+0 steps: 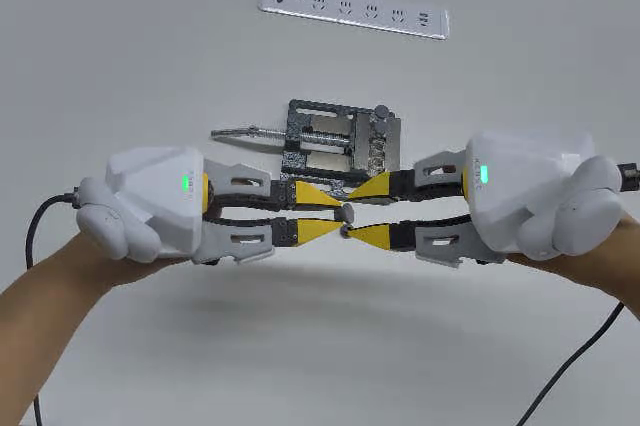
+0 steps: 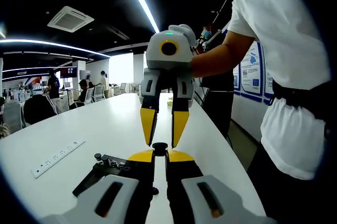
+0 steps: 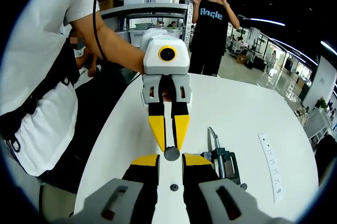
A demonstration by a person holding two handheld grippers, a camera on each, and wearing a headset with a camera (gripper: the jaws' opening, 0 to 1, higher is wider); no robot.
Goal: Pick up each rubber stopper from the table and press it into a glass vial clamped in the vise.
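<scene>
Nearest the person in the head view, the left gripper (image 1: 344,217) and right gripper (image 1: 350,215) meet tip to tip above the smooth white bench (image 1: 320,346), their yellow wedge-shaped jaws level. The left gripper's jaws are nearly closed on a small grey rubber stopper (image 1: 347,212). The right gripper's jaws stand wider and straddle it; whether they touch it cannot be told. The right gripper view shows the stopper's round flat face, so its short axis runs 9 to 3 o'clock, and a loose stopper (image 3: 174,187) on the bench beneath. Beyond, at 12 o'clock, the dark metal vise (image 1: 330,141) clamps a row of glass vials (image 1: 378,146), its screw pointing to 9 o'clock. Farthest lies a white power strip (image 1: 355,9).
</scene>
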